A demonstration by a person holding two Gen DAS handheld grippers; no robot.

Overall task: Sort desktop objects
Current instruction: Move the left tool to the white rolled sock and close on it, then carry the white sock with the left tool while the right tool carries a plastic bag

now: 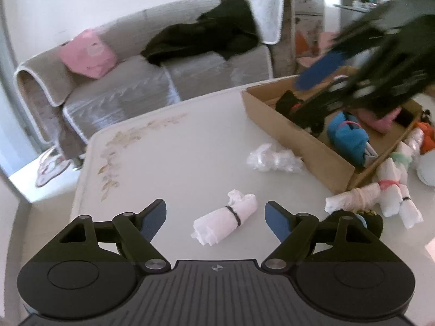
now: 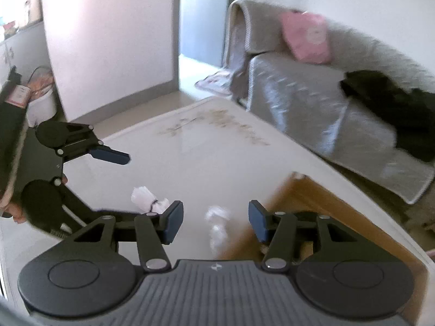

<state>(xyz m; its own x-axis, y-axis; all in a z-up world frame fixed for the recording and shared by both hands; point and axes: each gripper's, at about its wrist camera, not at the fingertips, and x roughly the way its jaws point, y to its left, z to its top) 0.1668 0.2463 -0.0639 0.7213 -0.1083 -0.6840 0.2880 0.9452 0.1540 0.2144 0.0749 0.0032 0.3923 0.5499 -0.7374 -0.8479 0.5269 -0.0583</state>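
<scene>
Behind the bench (image 1: 168, 146) stands a sofa. Left hand-held gripper (image 1: 216, 217) gapes, empty, a banded roll (image 1: 225, 221) between its fingers; closing comes next. Right hand-held gripper (image 2: 214, 221), part open, holds nothing beside the box (image 1: 299, 141).

I count two white plastic bags alone on the worktop (image 1: 168, 146): one banded roll (image 1: 225, 221), one loose crumple (image 1: 274, 159). One cardboard box (image 1: 296, 141), one pink cushion (image 1: 88, 54), one sofa (image 1: 130, 87).

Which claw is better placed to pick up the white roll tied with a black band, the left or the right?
Probably the left. The left claw is open, with the banded white roll lying between its fingers on the table. The right claw is empty, blurred, and points toward the cardboard box.
</scene>
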